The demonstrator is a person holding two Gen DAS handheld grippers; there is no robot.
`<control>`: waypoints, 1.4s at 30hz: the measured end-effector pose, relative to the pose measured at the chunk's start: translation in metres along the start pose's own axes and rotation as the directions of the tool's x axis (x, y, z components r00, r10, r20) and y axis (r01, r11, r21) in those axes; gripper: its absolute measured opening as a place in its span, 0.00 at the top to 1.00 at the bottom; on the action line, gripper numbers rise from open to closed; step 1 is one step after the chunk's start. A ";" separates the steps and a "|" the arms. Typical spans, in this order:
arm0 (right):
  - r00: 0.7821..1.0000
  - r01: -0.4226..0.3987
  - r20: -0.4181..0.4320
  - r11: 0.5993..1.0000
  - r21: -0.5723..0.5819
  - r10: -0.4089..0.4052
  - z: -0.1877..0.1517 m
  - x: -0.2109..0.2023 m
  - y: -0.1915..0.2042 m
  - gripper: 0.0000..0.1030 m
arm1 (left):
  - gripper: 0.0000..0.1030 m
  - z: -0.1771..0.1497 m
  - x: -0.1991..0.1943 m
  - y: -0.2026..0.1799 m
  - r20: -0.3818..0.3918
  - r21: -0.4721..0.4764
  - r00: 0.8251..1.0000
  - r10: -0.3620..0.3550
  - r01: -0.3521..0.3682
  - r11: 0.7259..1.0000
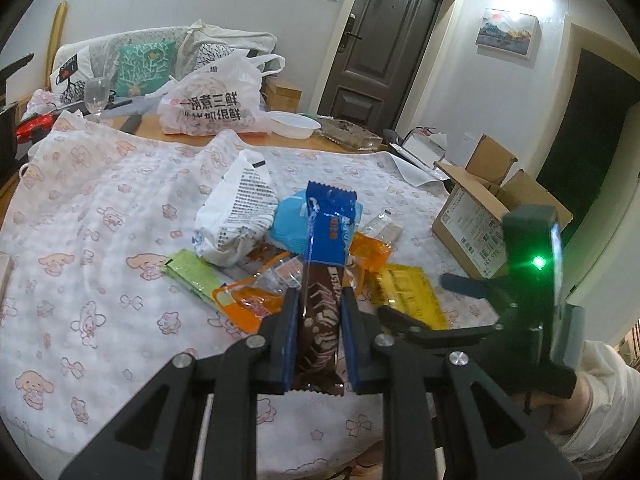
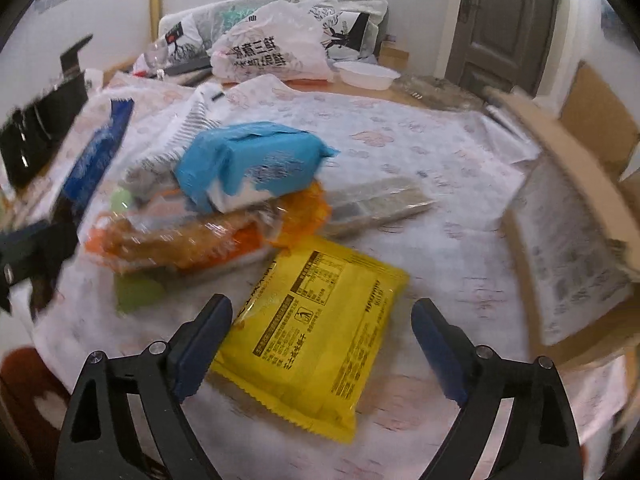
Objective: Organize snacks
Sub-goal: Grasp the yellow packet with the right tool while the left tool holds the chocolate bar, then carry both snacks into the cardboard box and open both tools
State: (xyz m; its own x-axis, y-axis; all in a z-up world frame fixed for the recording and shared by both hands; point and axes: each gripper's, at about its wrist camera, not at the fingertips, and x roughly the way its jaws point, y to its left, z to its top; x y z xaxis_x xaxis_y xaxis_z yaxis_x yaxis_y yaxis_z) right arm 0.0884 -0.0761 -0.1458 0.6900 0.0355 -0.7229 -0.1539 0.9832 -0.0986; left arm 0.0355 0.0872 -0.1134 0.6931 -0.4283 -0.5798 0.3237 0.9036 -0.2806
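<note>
My left gripper [image 1: 319, 294] is shut on a long blue-and-brown snack bar [image 1: 326, 264], held above the snack pile; the bar also shows in the right wrist view [image 2: 98, 152]. My right gripper [image 2: 322, 312] is open, its fingers either side of a yellow snack packet [image 2: 316, 332] that lies flat on the cloth; the packet also shows in the left wrist view [image 1: 408, 294]. The pile holds a light-blue packet [image 2: 248, 160], orange packets [image 2: 180, 240], a green packet [image 1: 192, 276] and a white bag [image 1: 236, 216].
An open cardboard box [image 1: 480, 216] stands at the right, also in the right wrist view [image 2: 576, 216]. Behind are a plastic shopping bag [image 1: 212, 100], a white bowl [image 1: 294, 124] and a wine glass [image 1: 96, 94]. A patterned cloth [image 1: 80, 240] covers the table.
</note>
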 end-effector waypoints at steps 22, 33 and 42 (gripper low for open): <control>0.999 -0.050 0.019 0.999 0.018 0.049 -0.010 -0.030 -0.022 0.37 | 0.83 0.007 -0.003 -0.013 0.001 0.018 1.000 -0.009 0.009 1.000; 0.949 -0.212 0.225 0.975 -0.059 0.220 0.014 -0.118 -0.029 0.37 | 0.83 0.054 -0.053 -0.052 0.108 0.101 0.994 0.010 -0.021 0.995; 0.913 -0.165 0.382 0.986 0.024 0.143 0.026 -0.166 -0.117 0.36 | 0.83 0.108 -0.058 -0.147 0.135 0.267 0.988 -0.078 0.039 0.963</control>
State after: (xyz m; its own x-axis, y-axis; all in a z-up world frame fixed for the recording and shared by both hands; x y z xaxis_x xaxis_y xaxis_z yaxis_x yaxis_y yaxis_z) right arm 0.0100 -0.1925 0.0030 0.8781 0.2419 -0.4127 -0.2485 0.9679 0.0385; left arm 0.0172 -0.0200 0.0438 0.7464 -0.4923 -0.4478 0.5108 0.8551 -0.0886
